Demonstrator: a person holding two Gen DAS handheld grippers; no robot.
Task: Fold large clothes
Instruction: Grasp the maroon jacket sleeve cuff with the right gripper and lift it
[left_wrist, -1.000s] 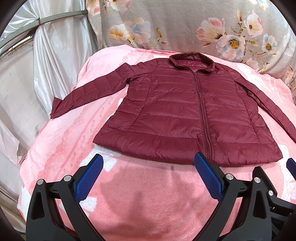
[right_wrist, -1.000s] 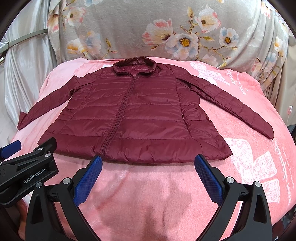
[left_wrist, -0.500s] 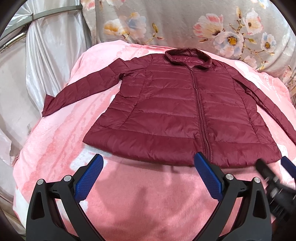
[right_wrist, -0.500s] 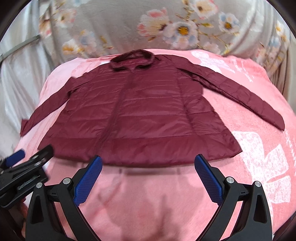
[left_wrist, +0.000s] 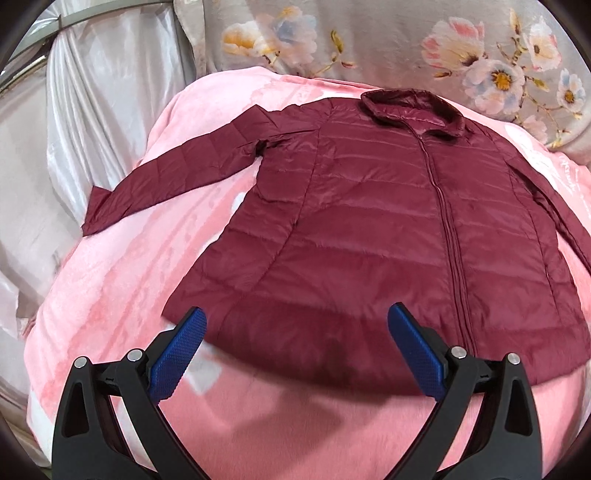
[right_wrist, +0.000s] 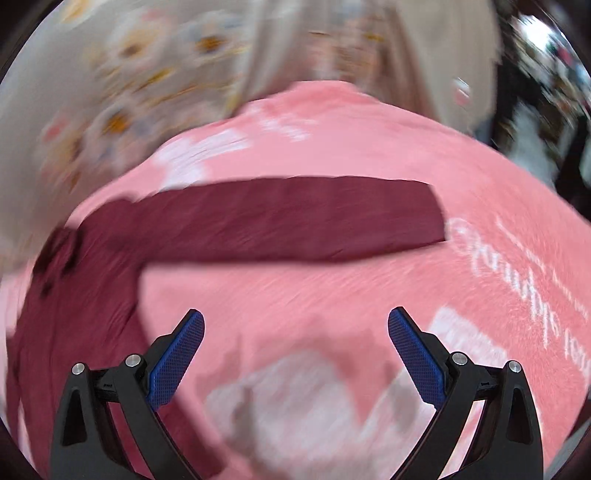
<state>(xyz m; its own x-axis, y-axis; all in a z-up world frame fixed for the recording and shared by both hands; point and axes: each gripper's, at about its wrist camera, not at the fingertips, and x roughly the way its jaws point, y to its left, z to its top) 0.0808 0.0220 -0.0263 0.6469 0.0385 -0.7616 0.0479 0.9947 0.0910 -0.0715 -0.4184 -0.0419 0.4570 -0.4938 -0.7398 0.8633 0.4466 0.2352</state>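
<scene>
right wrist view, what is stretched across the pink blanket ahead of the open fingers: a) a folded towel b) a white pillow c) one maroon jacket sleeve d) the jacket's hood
c: a long maroon sleeve lies flat across the pink blanket, ahead of the open and empty right gripper; the picture is motion-blurred, but the sleeve's shape and cuff end are plain.

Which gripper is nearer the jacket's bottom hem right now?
Left. The left gripper hangs open over the jacket's bottom hem. The right gripper, also open, is over bare pink blanket near the outstretched sleeve.
</scene>
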